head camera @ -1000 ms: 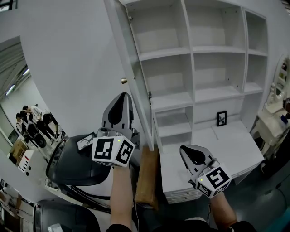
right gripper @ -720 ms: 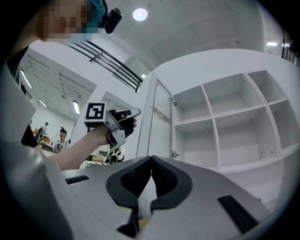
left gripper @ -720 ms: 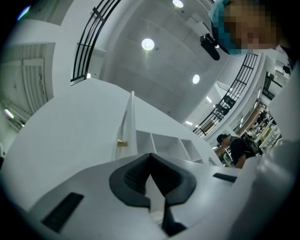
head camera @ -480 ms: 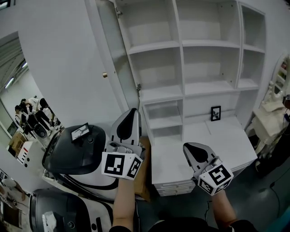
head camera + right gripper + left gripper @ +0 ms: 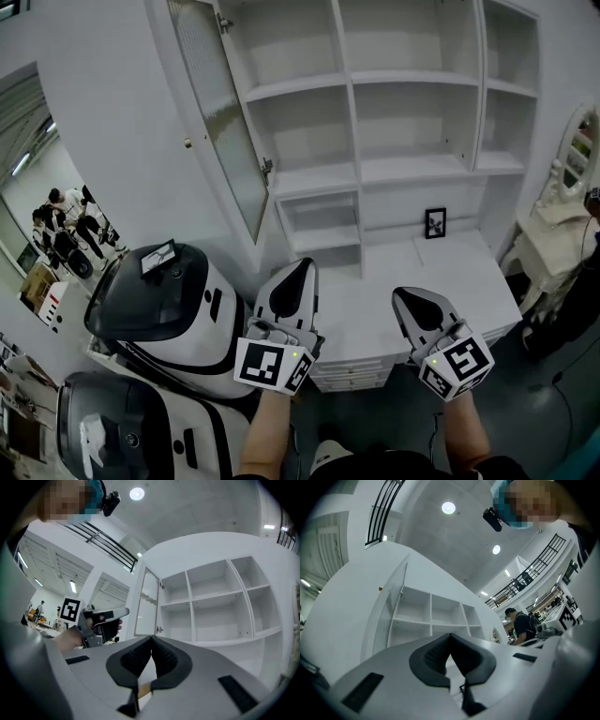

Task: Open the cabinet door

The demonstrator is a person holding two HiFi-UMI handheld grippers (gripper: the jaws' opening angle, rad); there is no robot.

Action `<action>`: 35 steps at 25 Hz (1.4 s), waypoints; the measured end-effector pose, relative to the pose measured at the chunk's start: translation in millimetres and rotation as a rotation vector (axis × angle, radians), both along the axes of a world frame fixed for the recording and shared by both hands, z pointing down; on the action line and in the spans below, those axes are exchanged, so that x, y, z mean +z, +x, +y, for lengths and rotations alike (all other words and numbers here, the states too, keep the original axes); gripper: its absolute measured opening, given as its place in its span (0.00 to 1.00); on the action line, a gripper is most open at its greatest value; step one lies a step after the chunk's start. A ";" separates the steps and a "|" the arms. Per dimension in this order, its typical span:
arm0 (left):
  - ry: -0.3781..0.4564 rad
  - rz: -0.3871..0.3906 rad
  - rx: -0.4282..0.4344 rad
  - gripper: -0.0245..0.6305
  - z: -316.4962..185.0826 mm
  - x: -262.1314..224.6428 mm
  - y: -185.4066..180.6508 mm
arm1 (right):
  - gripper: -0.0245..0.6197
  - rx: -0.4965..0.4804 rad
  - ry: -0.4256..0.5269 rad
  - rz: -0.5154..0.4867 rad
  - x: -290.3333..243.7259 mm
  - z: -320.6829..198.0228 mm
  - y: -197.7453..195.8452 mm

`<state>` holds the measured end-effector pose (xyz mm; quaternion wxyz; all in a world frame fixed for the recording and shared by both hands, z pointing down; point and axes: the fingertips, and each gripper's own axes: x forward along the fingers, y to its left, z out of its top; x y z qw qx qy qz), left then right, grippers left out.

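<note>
Frosted-glass cabinet door [image 5: 220, 112] stands swung open, white-framed.

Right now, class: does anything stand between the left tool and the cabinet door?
Nothing visible does. The cabinet door hangs open at the left of the shelves, and the left tool, shut and empty, is held short of it with only open air between. The dark-topped machine stands off to the left of that line.
</note>
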<state>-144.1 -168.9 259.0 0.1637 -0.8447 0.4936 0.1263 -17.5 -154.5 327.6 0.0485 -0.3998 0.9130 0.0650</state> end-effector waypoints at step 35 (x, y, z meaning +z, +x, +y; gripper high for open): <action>-0.340 0.003 0.088 0.07 101.9 144.6 82.6 | 0.06 0.037 -0.133 -0.049 78.9 79.9 77.0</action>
